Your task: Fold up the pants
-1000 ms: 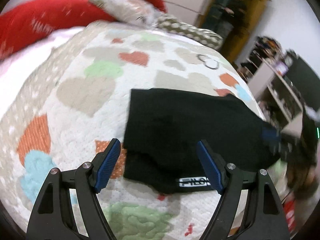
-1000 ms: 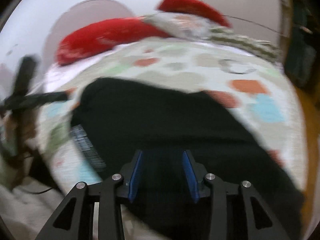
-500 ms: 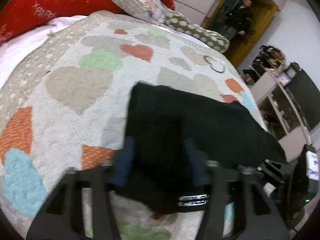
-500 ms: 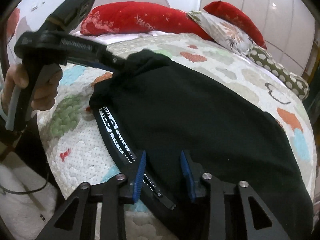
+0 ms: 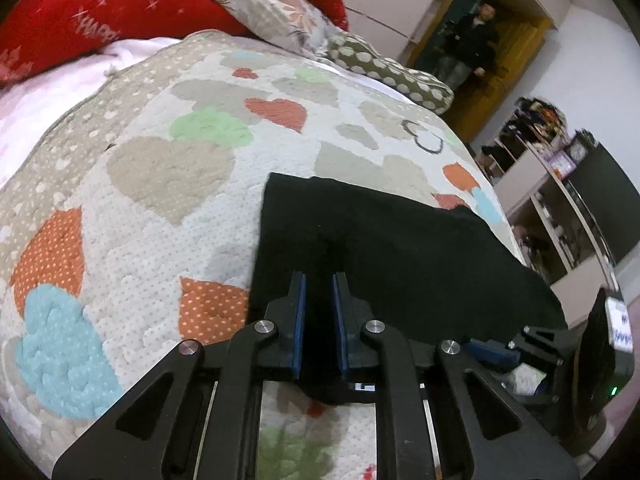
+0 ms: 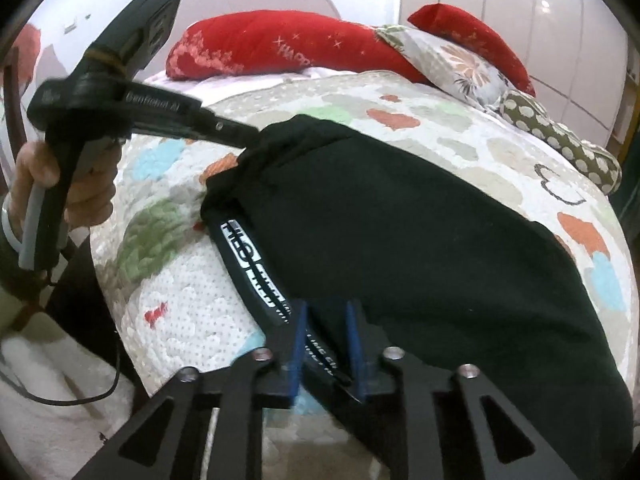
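**Desk:** What's nearest the lens?

**Operator:** My left gripper (image 5: pixel 319 312), its jaws just closed, pinched tight on a bunch of black cloth at one corner of the pants (image 5: pixel 384 248). My right gripper (image 6: pixel 326 344) sits narrow on the waistband (image 6: pixel 248 268), the printed white lettering caught between its blue pads; its jaws were closing too, and now grip.

**Desk:** And beyond?

**Operator:** The pants lie spread on the heart-patterned quilt (image 5: pixel 168 168), near the bed's front edge. Red pillows (image 6: pixel 280 46) line the headboard, and a person (image 5: pixel 470 46) stands in the far doorway.

**Desk:** Which step is this?

**Operator:** I judge it the grasp before a fold. Next, I'd lift both grips together and carry the waist end over toward the legs, keeping the edge level so nothing bunches.
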